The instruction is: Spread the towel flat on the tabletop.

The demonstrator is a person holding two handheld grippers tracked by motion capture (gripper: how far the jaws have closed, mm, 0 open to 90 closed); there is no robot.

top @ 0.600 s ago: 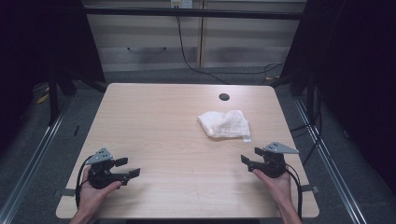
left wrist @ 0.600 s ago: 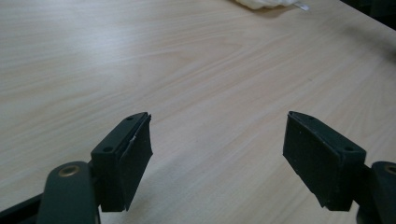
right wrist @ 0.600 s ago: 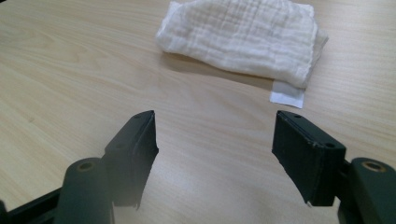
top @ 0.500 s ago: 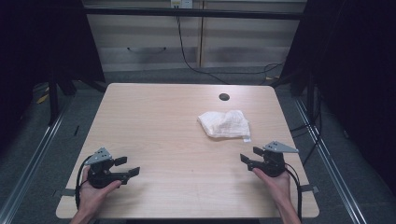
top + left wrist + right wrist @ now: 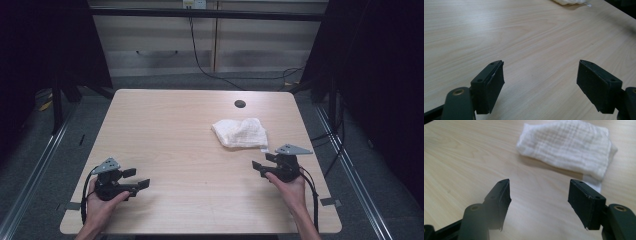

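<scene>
A crumpled white waffle-weave cloth [image 5: 240,132] lies on the right half of the wooden table [image 5: 175,125]. At the front left a hand holds my left gripper [image 5: 136,178] low over the table, pointing right. Its jaws stand open over bare wood [image 5: 541,65], and an edge of the cloth [image 5: 571,2] peeks in at the far top. My right gripper [image 5: 262,162] is held at the front right, just short of the cloth, jaws open and empty [image 5: 539,182]. The cloth [image 5: 566,147] lies a short way ahead of the right gripper's fingertips, apart from them.
A small dark round hole [image 5: 240,104] sits in the tabletop behind the cloth. A white label [image 5: 594,186] sticks out from the cloth's near edge. Cables trail from both grippers over the front edge. Dark floor and metal rails surround the table.
</scene>
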